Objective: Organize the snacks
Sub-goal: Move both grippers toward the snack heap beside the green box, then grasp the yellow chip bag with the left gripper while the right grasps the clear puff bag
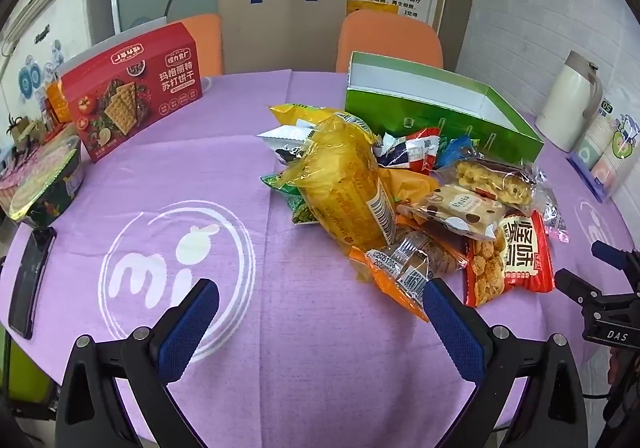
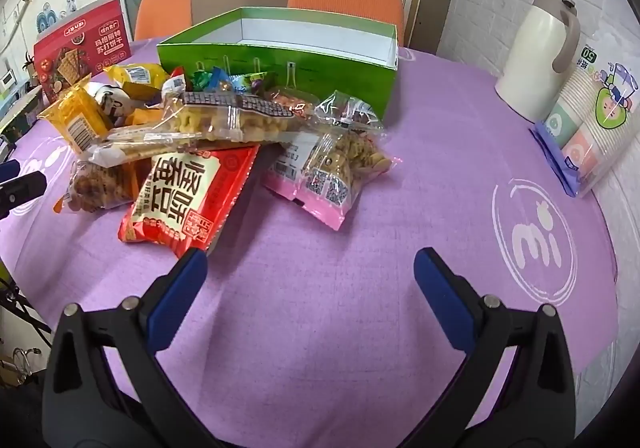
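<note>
A heap of several snack packets lies on the purple tablecloth [image 1: 248, 328] in front of an open, empty green box [image 1: 448, 112], also in the right wrist view [image 2: 280, 60]. The heap includes a yellow cracker pack [image 1: 344, 184], a red packet [image 1: 516, 260] [image 2: 188, 196], an orange-edged packet [image 1: 404, 272] and a pink-edged packet [image 2: 324, 180]. My left gripper [image 1: 320, 300] is open and empty, just short of the orange-edged packet. My right gripper [image 2: 310, 268] is open and empty over bare cloth, its left fingertip [image 2: 192, 264] near the red packet's corner.
A red cracker box [image 1: 132, 88] stands at the back left beside a bowl [image 1: 48, 188] and a black phone [image 1: 32, 280]. A cream jug [image 2: 536, 48] and a sleeve of paper cups [image 2: 588, 128] stand at the right. Two orange chairs [image 1: 388, 40] stand behind the table.
</note>
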A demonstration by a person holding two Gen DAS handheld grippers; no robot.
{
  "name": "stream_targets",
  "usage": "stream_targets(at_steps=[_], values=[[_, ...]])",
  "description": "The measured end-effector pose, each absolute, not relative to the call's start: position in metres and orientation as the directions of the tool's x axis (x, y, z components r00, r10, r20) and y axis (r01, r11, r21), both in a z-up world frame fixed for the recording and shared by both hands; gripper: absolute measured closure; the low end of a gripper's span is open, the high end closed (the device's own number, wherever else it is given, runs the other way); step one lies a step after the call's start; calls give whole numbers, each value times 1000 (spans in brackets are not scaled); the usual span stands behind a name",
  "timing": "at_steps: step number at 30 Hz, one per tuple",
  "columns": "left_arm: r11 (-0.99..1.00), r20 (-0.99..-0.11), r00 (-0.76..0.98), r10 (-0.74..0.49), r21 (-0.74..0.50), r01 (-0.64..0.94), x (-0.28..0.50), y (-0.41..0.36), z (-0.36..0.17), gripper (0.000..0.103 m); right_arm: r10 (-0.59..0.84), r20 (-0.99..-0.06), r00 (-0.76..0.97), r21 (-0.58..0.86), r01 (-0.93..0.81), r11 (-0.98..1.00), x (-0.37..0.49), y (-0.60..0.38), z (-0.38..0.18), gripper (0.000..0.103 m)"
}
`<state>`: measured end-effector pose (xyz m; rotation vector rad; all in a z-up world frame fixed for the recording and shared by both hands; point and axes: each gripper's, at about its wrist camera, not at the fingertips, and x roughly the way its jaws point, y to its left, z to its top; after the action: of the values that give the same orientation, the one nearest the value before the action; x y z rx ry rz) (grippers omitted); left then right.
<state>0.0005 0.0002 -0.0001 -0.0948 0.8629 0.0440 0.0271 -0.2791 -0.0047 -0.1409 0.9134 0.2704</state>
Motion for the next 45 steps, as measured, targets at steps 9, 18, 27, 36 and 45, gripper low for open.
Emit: stream_targets(at_steps=[9, 18, 27, 36, 45], values=[[994, -755, 655, -6, -75, -76, 3, 2, 2, 0, 184, -784, 593, -5, -303, 953, 25, -278, 6, 0], [994, -762, 648, -7, -77, -80, 6, 7, 2, 0, 340, -699, 629, 126, -360, 924, 24, -275, 20, 0], [993, -766, 642, -19, -89, -78, 16, 12, 1, 0, 397, -688, 608, 143, -422, 895, 35, -259, 22, 0], [987, -759, 646, -81, -151, -54, 33, 16, 9, 0, 378, -712, 592, 35, -508, 861, 52, -231, 13, 0], [985, -765, 634, -110, -170, -34, 38, 17, 4, 0, 356, -700, 619, -13, -509, 861, 84, -221, 9, 23]])
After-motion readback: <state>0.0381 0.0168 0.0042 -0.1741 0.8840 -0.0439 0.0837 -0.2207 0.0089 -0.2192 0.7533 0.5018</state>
